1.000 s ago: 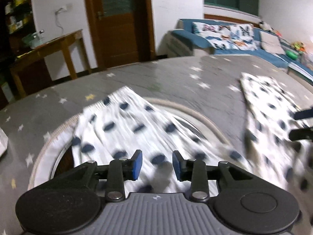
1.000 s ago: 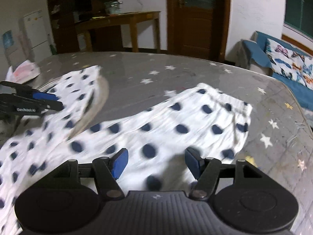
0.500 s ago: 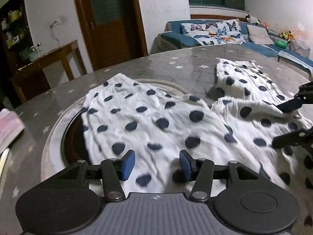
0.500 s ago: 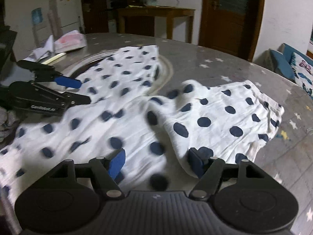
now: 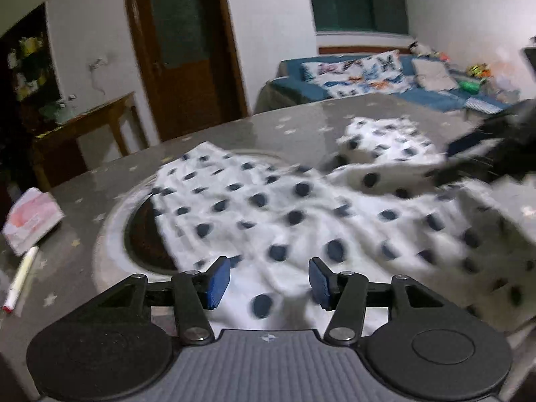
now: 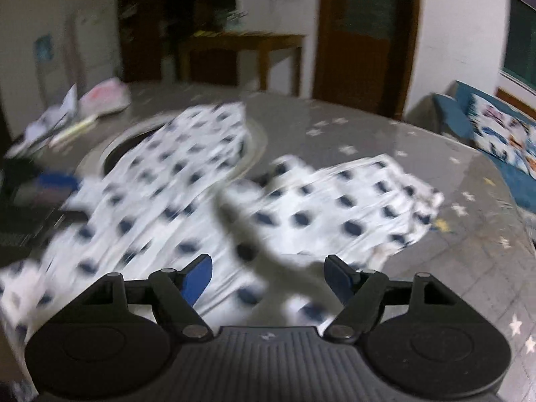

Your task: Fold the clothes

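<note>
Left wrist view: the left tongs hang wide open over the near edge of the white garment with dark dots, blue pads spread apart with nothing between them. The cloth sprawls across the middle of the grey, star-patterned tabletop, one leg running toward the far edge and draped over a round recessed ring with a dark centre. The other leg bunches toward the far right. At the right edge the right tongs come in blurred above the cloth; how they stand is unclear from here. On the left edge of the tabletop lie a pink-and-white packet and a white marker with a red end just beside it.

Right wrist view: heavy blur. The right tongs are wide open too, gripping nothing, poised over a raised ridge of the dotted garment near the front edge. One leg lies toward the right edge of the tabletop, the other crosses the ring toward the far left. The left tongs smear in at the left edge.
</note>
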A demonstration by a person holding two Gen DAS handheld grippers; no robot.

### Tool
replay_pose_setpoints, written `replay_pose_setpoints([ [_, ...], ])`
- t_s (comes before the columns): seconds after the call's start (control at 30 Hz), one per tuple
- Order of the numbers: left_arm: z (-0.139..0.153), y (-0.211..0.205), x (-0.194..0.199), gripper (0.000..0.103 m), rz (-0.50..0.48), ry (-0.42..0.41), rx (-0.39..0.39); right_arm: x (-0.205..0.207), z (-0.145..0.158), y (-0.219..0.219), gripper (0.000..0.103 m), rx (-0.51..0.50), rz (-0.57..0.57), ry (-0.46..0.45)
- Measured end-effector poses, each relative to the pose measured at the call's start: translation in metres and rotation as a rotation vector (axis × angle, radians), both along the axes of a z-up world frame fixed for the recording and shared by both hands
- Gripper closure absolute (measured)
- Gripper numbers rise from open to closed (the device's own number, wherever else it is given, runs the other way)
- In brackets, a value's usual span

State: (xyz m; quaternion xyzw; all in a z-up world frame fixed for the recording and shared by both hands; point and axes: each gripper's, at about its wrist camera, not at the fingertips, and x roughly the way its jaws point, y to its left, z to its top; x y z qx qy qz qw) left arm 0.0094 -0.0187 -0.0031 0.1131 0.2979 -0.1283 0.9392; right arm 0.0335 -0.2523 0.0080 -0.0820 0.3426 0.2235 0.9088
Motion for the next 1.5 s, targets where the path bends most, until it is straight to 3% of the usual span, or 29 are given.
replay_pose_setpoints([
  [0.17,0.001,-0.03,-0.001,0.048,-0.134,0.064,-0.086,0.056,0.006,-0.03,0.028,0.09,-0.124,0.049],
  [0.33,-0.005,-0.064,-0.005,0.048,-0.283,0.119,-0.13,0.105,-0.007,-0.035,0.03,0.021,-0.193,0.069],
  [0.43,-0.01,-0.076,-0.005,0.041,-0.346,0.172,-0.151,0.134,-0.017,-0.036,0.03,-0.027,-0.228,0.081],
  [0.67,-0.018,-0.085,-0.002,0.021,-0.387,0.222,-0.166,0.179,-0.04,-0.04,0.028,-0.052,-0.284,0.087],
  [1.03,-0.028,-0.093,-0.003,0.008,-0.45,0.236,-0.145,0.255,-0.046,-0.058,0.026,-0.05,-0.361,0.045],
  [1.2,-0.03,-0.092,-0.004,0.006,-0.461,0.233,-0.138,0.266,-0.045,-0.058,0.026,-0.058,-0.352,0.028],
  [1.5,-0.019,-0.097,-0.011,0.008,-0.449,0.198,-0.13,0.227,-0.022,-0.065,0.026,-0.062,-0.339,0.025],
])
